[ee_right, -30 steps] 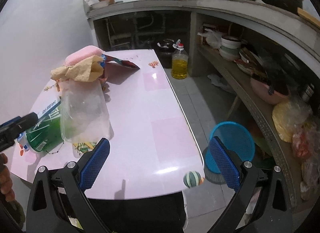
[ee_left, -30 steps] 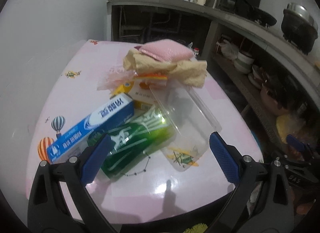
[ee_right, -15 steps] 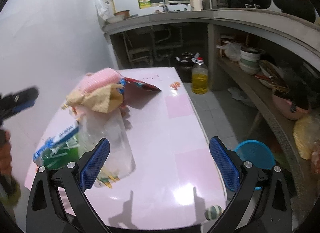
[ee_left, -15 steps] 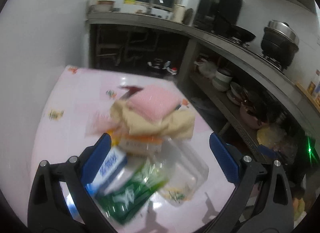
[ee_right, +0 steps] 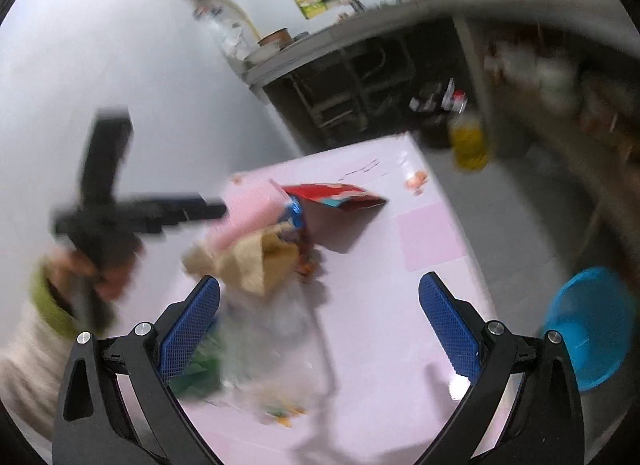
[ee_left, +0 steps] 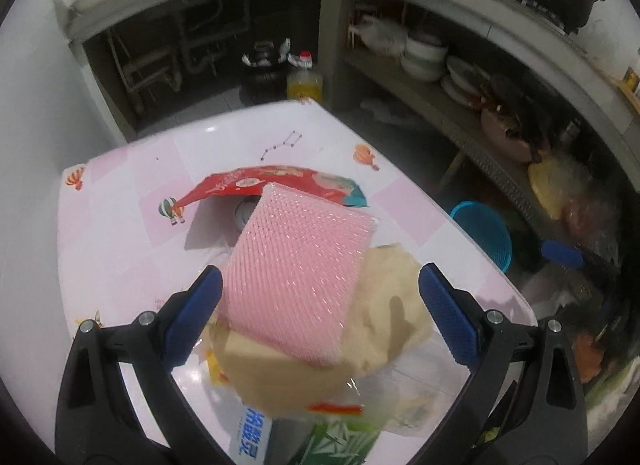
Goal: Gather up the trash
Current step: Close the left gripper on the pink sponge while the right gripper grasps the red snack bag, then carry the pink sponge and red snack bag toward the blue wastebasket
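Hovering above a heap of trash on a pink patterned table (ee_left: 120, 233), the left gripper (ee_left: 320, 315) points down and forward with its jaws spread wide and nothing between them. In the left wrist view, its blue ribbed pads (ee_left: 448, 317) flank a pink mesh sponge (ee_left: 300, 273), a flat rectangle whose long axis runs from near left to far right. The sponge rests on crumpled tan paper (ee_left: 384, 321), which spills toward the right pad. Behind them lies a glossy red snack bag (ee_left: 272, 181), stretched across the table from left to right. A blue-and-white box (ee_left: 250, 431) and a green packet (ee_left: 340, 441) poke out at the bottom edge. A blue plastic basket (ee_left: 486, 231) stands on the floor beyond the table's right side.

The right wrist view is blurred. The right gripper (ee_right: 320, 323) also stands wide open and empty, held over the table's near end and aimed at the same heap. The sponge (ee_right: 250, 213) sits tilted on the paper (ee_right: 248, 265), with the red bag (ee_right: 340, 195) behind and clear crinkled plastic (ee_right: 272, 337) in front. At left, a hand (ee_right: 96, 265) grips the black handle of the left gripper (ee_right: 160, 209), which reaches level toward the sponge. The basket (ee_right: 588, 329) is at right.
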### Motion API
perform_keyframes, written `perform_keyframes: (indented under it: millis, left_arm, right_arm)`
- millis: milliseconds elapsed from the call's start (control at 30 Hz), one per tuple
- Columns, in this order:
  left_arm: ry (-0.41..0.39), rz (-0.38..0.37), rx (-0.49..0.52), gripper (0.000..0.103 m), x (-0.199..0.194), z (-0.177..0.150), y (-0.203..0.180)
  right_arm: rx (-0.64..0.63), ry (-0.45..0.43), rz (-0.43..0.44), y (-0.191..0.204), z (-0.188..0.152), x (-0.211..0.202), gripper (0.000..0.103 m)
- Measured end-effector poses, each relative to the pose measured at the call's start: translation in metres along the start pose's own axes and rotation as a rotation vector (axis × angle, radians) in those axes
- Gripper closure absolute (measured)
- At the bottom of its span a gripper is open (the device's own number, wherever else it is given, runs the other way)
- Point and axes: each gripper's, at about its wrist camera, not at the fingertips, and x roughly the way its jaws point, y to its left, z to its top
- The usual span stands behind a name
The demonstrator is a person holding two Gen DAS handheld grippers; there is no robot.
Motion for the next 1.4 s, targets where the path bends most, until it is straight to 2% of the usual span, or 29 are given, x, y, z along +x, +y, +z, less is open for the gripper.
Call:
perform_keyframes:
  millis: [133, 333, 567, 633, 700, 933, 1067, 1233, 1300, 1400]
  left_arm:
    - [0.059, 0.009, 0.044, 0.008, 0.020, 0.008, 0.003]
    - [0.130, 0.050, 0.095, 0.008, 0.046, 0.015, 0.003]
    - [0.163, 0.072, 0.134, 0.008, 0.057, 0.013, 0.004]
    - [0.151, 0.079, 0.135, 0.011, 0.056, 0.014, 0.005]
    - [0.139, 0.074, 0.132, 0.020, 0.053, 0.014, 0.006]
    - [0.088, 0.053, 0.105, 0.022, 0.042, 0.013, 0.010]
    - [0.048, 0.044, 0.088, 0.023, 0.032, 0.015, 0.012]
    - [-0.008, 0.046, 0.048, 0.024, 0.014, 0.017, 0.016]
    - [-0.034, 0.050, 0.026, 0.024, 0.006, 0.018, 0.020]
    - [-0.073, 0.058, -0.004, 0.025, -0.005, 0.017, 0.024]
  right_arm:
    - [0.246, 0.073, 0.184, -0.041, 0.033, 0.042, 0.006]
    - [0.515, 0.183, 0.301, -0.081, 0.056, 0.128, 0.007]
    - [0.691, 0.281, 0.299, -0.099, 0.058, 0.204, 0.016]
    - [0.728, 0.295, 0.298, -0.101, 0.059, 0.214, 0.019]
    - [0.773, 0.313, 0.312, -0.106, 0.057, 0.227, 0.023]
    - [0.897, 0.347, 0.375, -0.111, 0.048, 0.253, 0.036]
    - [0.974, 0.355, 0.445, -0.114, 0.042, 0.265, 0.052]
    - [1.039, 0.358, 0.487, -0.116, 0.036, 0.269, 0.070]
    - [1.066, 0.355, 0.506, -0.116, 0.034, 0.272, 0.084]
    - [1.083, 0.345, 0.534, -0.115, 0.033, 0.271, 0.091]
